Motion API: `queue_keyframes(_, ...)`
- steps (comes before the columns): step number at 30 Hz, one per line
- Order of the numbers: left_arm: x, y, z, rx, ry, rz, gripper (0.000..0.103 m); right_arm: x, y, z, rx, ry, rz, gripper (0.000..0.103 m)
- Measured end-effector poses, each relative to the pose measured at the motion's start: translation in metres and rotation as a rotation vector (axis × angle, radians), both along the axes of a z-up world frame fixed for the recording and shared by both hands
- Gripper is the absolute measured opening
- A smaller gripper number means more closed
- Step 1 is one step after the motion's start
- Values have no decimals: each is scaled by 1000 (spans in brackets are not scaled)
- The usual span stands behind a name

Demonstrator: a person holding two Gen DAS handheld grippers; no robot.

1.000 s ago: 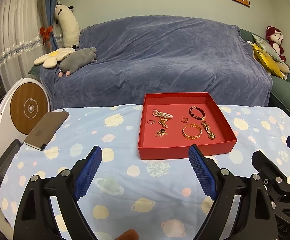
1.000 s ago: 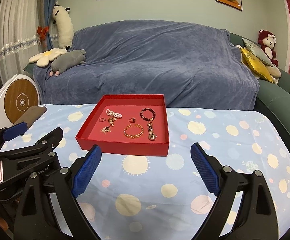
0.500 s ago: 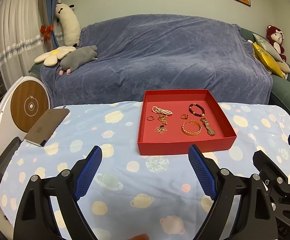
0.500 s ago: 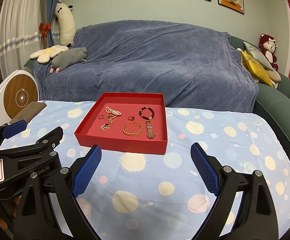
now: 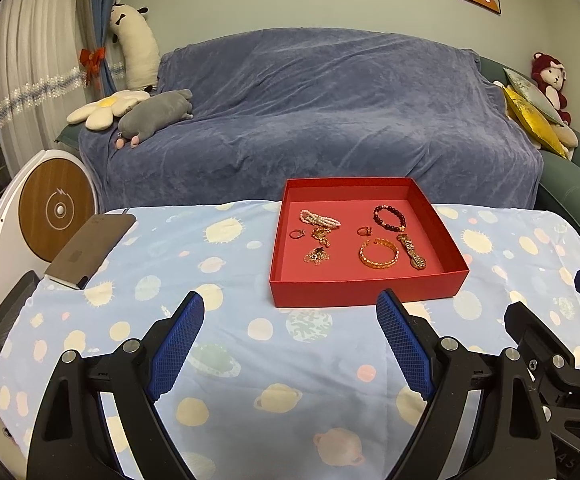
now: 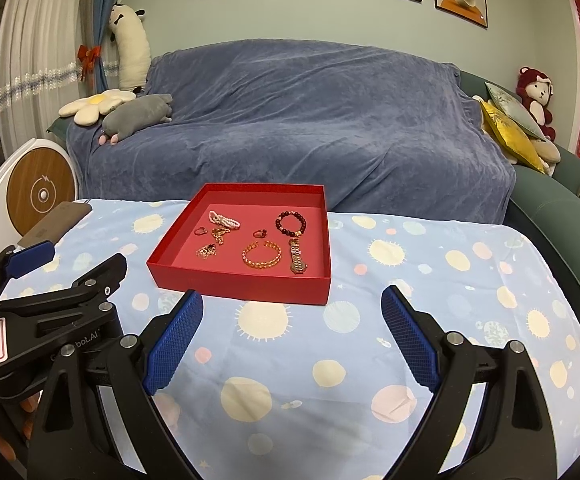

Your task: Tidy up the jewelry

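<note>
A red tray sits on the planet-print tablecloth, just beyond my left gripper. It holds a pearl bracelet, a dark bead bracelet, a gold bangle, a gold watch, two rings and gold chains. The left gripper is open and empty. My right gripper is also open and empty, short of the tray's front wall. Each gripper shows in the other's view: the left gripper at the left, the right gripper at the right.
A brown flat case lies at the table's left edge beside a white device with a wooden disc. A sofa under a blue cover stands right behind the table, with plush toys and cushions.
A fingertip seen at the bottom edge of the left wrist view has gone out of sight. Both grippers stay open and in place.
</note>
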State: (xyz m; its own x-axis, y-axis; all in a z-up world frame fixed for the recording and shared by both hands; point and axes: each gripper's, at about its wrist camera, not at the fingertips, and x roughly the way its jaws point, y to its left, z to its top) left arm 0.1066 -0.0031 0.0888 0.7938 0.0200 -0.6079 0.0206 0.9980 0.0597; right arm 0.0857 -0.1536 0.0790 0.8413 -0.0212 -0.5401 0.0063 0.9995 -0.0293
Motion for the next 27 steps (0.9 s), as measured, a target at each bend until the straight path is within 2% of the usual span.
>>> queue_keyframes(27, -1, -1, 1, 13, -11, 2, 83, 0, 0, -1, 1, 3, 0, 88)
